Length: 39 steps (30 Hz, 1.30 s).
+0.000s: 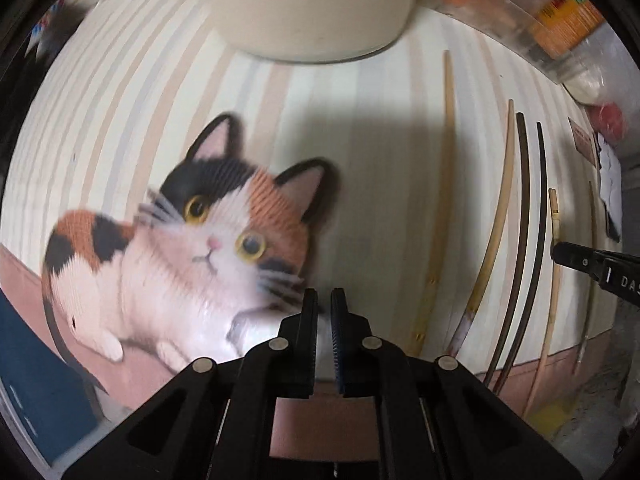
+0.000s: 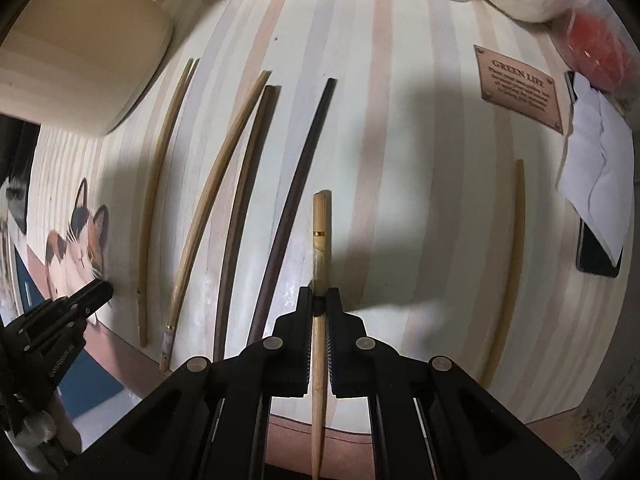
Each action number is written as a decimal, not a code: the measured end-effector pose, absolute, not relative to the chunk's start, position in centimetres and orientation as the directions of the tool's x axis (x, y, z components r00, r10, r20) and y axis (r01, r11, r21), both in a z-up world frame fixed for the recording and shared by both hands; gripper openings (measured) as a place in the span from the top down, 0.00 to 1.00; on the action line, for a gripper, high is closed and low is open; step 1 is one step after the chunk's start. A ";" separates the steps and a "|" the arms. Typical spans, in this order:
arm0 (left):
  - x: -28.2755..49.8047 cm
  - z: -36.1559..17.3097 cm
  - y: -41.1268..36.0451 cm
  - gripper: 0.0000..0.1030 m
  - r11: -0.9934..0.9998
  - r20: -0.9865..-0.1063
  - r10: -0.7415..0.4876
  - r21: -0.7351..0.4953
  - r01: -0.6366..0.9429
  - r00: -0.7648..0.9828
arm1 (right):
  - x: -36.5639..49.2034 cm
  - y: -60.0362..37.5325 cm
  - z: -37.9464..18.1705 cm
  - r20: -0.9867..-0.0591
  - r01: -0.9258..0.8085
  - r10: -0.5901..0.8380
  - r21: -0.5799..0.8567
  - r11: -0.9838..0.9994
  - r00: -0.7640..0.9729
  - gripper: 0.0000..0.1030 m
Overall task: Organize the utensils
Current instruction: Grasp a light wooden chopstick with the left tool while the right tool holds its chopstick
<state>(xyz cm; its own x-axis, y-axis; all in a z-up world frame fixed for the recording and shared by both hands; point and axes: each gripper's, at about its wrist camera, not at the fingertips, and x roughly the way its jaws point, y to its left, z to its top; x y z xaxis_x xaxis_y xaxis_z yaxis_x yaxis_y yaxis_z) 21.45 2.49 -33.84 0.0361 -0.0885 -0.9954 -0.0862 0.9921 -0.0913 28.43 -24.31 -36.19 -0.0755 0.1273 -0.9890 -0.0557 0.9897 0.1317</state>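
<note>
The striped placemat (image 2: 400, 80) with its printed cat (image 1: 192, 248) fills most of both views; its near edge is a pink band, and beyond that lies a patterned table surface (image 2: 608, 412) at the right. A cream container (image 2: 80, 52) stands on the mat's far left part, and clutter lines the far edge. A white paper (image 2: 596, 168) on a dark phone (image 2: 596, 256) sits at the right edge, beside a brown printed label (image 2: 520, 84). The widest bare stretch lies between the held chopstick and the lone pale chopstick (image 2: 508, 272) at the right.

2 dark chopsticks (image 2: 244, 216) and 2 pale ones (image 2: 156, 200) lie roughly parallel left of centre, apart from each other.

The right gripper (image 2: 319, 300) points along the mat, clamped on a light chopstick with a gold band (image 2: 320, 220), its far end over the mat. The left gripper (image 1: 324, 304) hovers over the cat, jaws narrowed to a slit with nothing between them.
</note>
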 end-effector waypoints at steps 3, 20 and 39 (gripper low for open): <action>21.6 -34.2 3.4 0.93 0.986 -0.992 -0.121 -0.124 -0.109 0.034 | 29.2 -24.5 -36.3 -0.989 -0.047 0.118 0.123 0.991 -0.089 0.92; 26.6 -34.6 0.5 0.90 0.999 -0.997 -0.023 -0.025 -0.030 0.075 | 31.1 -20.3 -36.9 -0.998 -0.087 0.004 0.009 0.996 -0.064 0.66; 26.4 -33.0 0.3 1.00 0.999 -0.986 -0.027 -0.031 -0.019 0.166 | 29.8 -21.5 -35.8 -0.999 -0.020 0.041 0.040 0.999 0.027 0.94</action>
